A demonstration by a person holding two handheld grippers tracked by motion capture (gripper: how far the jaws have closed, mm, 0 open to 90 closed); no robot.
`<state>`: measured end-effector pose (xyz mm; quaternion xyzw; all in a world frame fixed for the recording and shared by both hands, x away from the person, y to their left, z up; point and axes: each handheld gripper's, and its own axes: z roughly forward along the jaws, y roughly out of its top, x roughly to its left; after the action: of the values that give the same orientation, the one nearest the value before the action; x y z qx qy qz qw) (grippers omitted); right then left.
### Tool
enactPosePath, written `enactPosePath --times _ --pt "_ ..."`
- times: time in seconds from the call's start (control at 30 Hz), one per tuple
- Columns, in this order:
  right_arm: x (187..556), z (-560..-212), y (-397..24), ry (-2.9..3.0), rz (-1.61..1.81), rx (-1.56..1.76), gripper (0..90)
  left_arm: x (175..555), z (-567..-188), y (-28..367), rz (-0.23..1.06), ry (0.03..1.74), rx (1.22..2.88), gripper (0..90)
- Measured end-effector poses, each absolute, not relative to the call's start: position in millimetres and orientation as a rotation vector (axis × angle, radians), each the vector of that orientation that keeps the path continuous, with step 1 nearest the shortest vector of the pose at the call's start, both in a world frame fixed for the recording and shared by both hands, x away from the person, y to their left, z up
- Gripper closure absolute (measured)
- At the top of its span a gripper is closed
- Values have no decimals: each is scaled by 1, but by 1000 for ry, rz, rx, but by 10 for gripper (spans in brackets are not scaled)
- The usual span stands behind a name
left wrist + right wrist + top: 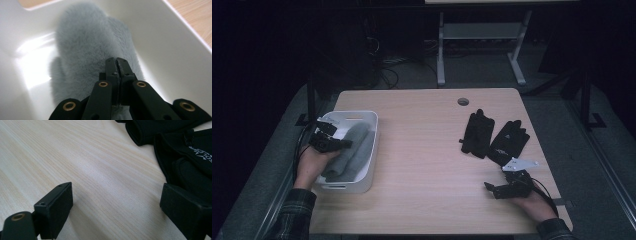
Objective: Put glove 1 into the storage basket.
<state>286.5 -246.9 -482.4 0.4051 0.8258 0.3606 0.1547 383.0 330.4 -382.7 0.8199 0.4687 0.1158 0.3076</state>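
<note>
Gloves are what I'm sorting, and the pair left to move, the black gloves [494,136], lie on the wooden table [422,165] just beyond my right gripper [490,188] and a little to its outer side, well apart from the left one. From above they sit side by side, each with its long axis running away from me, fingers pointing to the far edge and cuffs toward the tool. The white bin [371,150] sits at the table's other end, under my left gripper [343,143], so the right hand is plainly the nearer one for the next pick, and whatever it takes must then cross the table toward the bin. In the right gripper view the nearer black glove [190,167] lies ahead and to one side, its edge touching or almost touching one black jaw; I cannot tell which. Those jaws are spread wide over bare wood, with nothing between them. Inside the bin the grey fluffy mitten [85,52] lies lengthwise along it, directly beneath and ahead of the left tool. In the left gripper view, its jaws are pressed together tip to tip on top of the fur; I see no fold of mitten pinched between them.
</note>
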Motion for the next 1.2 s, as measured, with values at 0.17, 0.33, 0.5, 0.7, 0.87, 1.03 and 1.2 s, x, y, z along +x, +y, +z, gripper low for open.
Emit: enactPosePath --times 0.17,0.33,0.5,0.7,0.87,1.03,1.2 --pt "286 -482 -247 2367 1033 1162 110 376 -368 332 329 1204 2147 889" --pt "286 -482 -247 2367 1033 1162 110 371 -367 325 297 1168 2166 888" --pt "286 -482 -247 2366 1033 1161 110 372 -385 318 186 1172 2157 869" --pt "286 -482 -247 2366 1033 1162 110 374 -399 306 111 1150 2167 713" --pt "287 -482 -247 2366 1033 1160 110 371 -387 301 155 1098 2111 511" --pt "287 -482 -247 2364 1033 1156 106 366 -368 291 191 1040 2046 352" --pt "287 -482 -246 2362 1027 1165 99 360 -357 269 212 975 2040 253"
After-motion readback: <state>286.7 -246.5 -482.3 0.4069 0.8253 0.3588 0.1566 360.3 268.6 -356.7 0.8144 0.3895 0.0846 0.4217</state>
